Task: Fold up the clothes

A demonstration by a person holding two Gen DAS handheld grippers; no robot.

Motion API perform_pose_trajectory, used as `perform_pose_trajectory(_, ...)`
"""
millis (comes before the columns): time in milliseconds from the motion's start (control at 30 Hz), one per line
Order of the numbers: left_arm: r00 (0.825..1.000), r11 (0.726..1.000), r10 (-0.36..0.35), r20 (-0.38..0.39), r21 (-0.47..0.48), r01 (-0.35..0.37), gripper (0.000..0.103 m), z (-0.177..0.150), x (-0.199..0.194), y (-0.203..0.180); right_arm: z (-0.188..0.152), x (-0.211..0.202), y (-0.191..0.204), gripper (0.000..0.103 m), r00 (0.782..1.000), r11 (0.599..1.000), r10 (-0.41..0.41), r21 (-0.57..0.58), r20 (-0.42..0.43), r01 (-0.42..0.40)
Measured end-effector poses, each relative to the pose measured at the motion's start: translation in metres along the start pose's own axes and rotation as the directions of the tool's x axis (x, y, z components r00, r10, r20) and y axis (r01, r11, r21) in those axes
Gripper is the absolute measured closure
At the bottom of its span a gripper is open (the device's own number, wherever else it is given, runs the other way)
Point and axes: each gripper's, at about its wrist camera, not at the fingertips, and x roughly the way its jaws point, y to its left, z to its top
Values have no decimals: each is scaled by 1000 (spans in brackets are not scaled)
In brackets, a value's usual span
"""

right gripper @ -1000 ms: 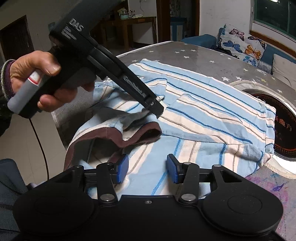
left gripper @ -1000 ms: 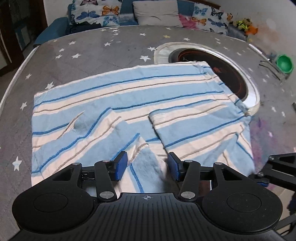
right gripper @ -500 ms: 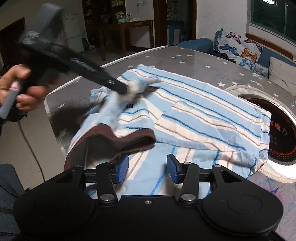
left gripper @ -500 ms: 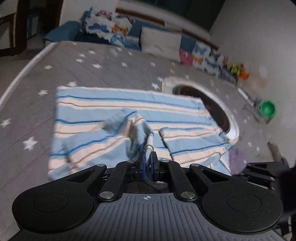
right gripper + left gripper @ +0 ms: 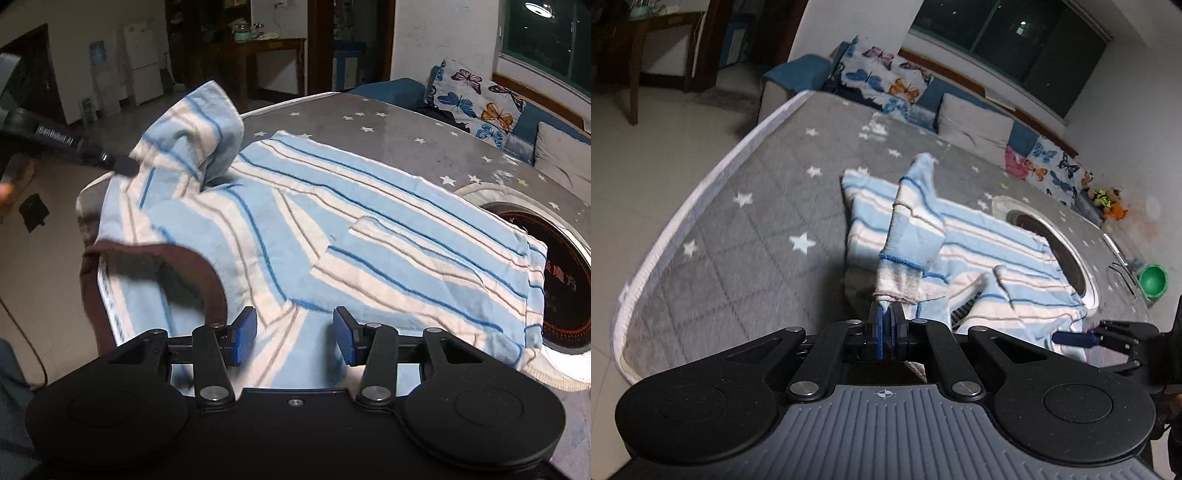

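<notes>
A blue and white striped shirt with a brown collar lies on a grey star-patterned table. My left gripper is shut on the cuff of one sleeve, which rises up and away from the shirt's body. In the right wrist view the same left gripper holds that sleeve lifted at the far left. My right gripper is open, hovering just over the near part of the shirt beside the collar. It also shows at the right edge of the left wrist view, right gripper.
A round inset cooktop sits in the table under the shirt's hem. A green bowl stands at the far right. A couch with butterfly cushions lies beyond the table. The table's white edge curves along the left.
My left gripper closed on the sleeve cuff and lifted it up and to the left, off the shirt's body. The right gripper stayed open near the collar.
</notes>
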Motion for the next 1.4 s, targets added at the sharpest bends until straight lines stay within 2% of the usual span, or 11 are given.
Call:
perform_pose_trajectory(233,1000,1000,-13,-11,16,13,98,-1,3,-6,7,15,8,55,999,999,-31,-41,-19,30)
perform_pose_trajectory(300,1000,1000,-17,-17,16,17,98,-2,3,-7,8,14,6,66,999,999,-44,-32,-23,43)
perform_pose_trajectory(333,1000,1000,-19,-20,16,19,98,-3,3,-7,7,11,4,76,998,998,-54,-30,-17,54)
perform_pose_trajectory(433,999,1000,-25,-30,16,26,97,-4,3,-9,5,2,-2,92,996,996,-86,-24,3,86)
perform_pose_trajectory(500,999,999,-29,-36,17,30,97,-5,3,-9,4,-4,-6,94,994,994,-107,-20,16,107)
perform_pose_trajectory(600,998,999,-38,-45,21,39,93,-6,3,-11,1,-13,-14,95,989,990,-143,-7,27,143)
perform_pose_trajectory(633,998,999,-44,-47,23,45,91,-3,14,4,0,-15,-18,95,987,987,-158,2,25,158)
perform_pose_trajectory(767,997,998,-37,-61,46,40,76,-7,18,2,-7,-14,-26,94,988,987,-152,45,-3,152)
perform_pose_trajectory(933,997,998,-36,-72,56,40,74,-8,21,0,-6,-11,-22,94,992,991,-125,52,2,125)
perform_pose_trajectory(1133,996,998,-37,-77,52,41,72,-4,24,3,2,-10,-14,78,994,994,-105,38,0,105)
perform_pose_trajectory(1400,995,996,-66,-70,53,70,67,5,24,5,10,-4,0,76,996,996,-90,23,-19,90)
